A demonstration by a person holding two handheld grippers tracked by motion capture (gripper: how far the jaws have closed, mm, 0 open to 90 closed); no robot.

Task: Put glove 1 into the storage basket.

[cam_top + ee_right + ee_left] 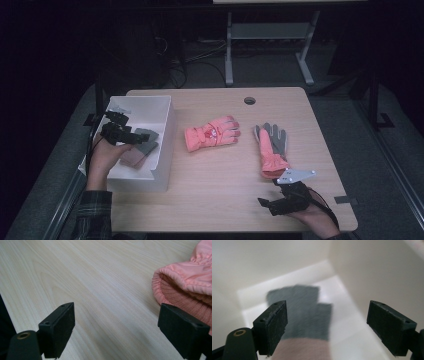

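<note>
Hovering my left gripper [131, 136], jaws spread, above the grey glove [305, 312] between bin walls [165, 145]; right gripper [267, 202] spread beside pink cuff [180, 287].

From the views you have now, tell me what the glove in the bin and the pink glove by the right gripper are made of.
Glove in the bin: probably soft knit, matte grey with a dusty-pink cuff.
Pink glove: likely smooth synthetic shell with slight sheen, gathered elastic cuff and ribbed knit lining.

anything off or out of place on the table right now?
Nothing damaged or spilled. The two pink gloves lie mismatched: one back up, fingers pointing right, the other grey palm up, fingers pointing away. A grey glove already lies in the white bin, below the open left gripper.
</note>
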